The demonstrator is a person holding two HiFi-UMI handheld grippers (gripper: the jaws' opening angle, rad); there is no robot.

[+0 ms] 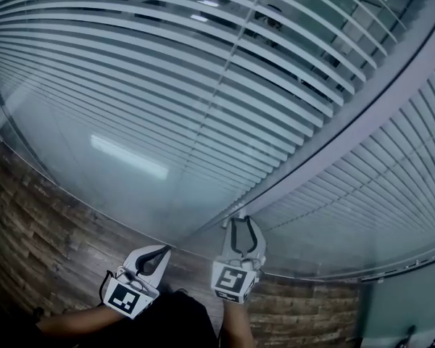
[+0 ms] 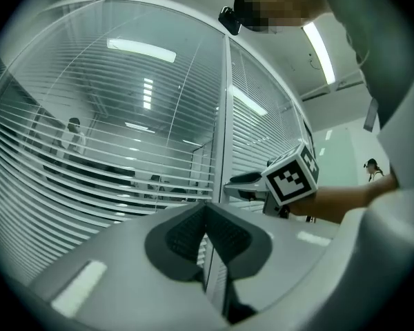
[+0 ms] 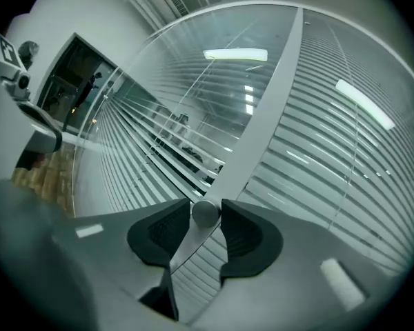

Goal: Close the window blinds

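Note:
White slat blinds point(image 1: 167, 85) hang inside a glass partition, left and right of a grey upright frame point(image 1: 333, 129). The slats on the left pane point(image 2: 90, 164) stand partly open, and a room shows between them. A small round metal knob point(image 3: 205, 212) sits on the frame. My right gripper point(image 3: 205, 216) is at it, with the knob between the fingertips and the jaws spread beside it. In the head view the right gripper point(image 1: 241, 223) points at the foot of the frame. My left gripper point(image 1: 163, 252) hovers to its left, shut and holding nothing.
A wood-plank floor point(image 1: 43, 216) runs along the base of the partition. Behind the glass, a person point(image 2: 72, 133) stands in the far room. A dark doorway point(image 3: 76, 81) lies to the left of the partition.

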